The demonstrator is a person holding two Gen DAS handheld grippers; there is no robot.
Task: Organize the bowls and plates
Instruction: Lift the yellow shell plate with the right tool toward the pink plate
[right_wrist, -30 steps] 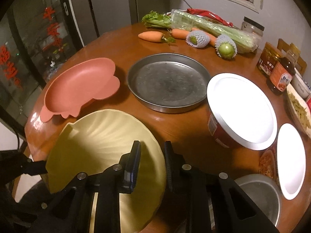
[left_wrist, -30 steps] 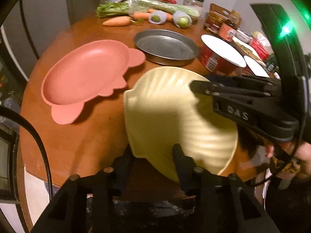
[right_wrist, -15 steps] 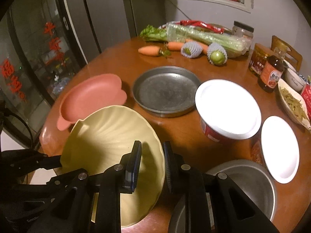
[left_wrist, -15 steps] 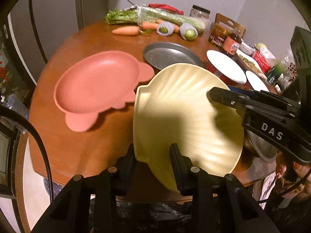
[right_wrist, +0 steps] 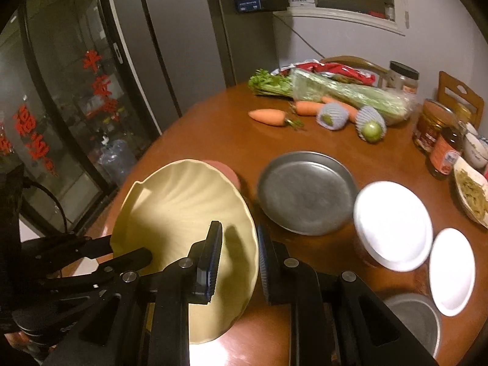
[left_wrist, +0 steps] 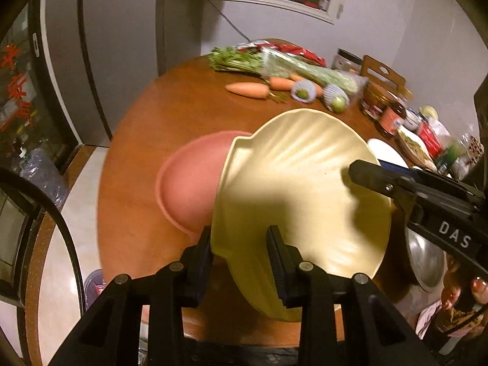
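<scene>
Both grippers pinch the yellow shell-shaped plate [left_wrist: 292,201], held tilted in the air over the near edge of the round wooden table [left_wrist: 170,113]. The left gripper [left_wrist: 239,253] has its jaws closed on the plate's near rim; the right gripper [right_wrist: 239,256], lettered "DAS" on its body, clamps the opposite rim. Just behind the yellow plate a pink plate [left_wrist: 189,183] lies on the table, partly hidden. To the yellow plate's right sit a round metal pan [right_wrist: 305,192] and a white plate [right_wrist: 393,224] resting on a red tub. Beyond it lie carrots [right_wrist: 268,117]. Red characters [right_wrist: 100,85] mark the glass door; they are too blurred to read.
</scene>
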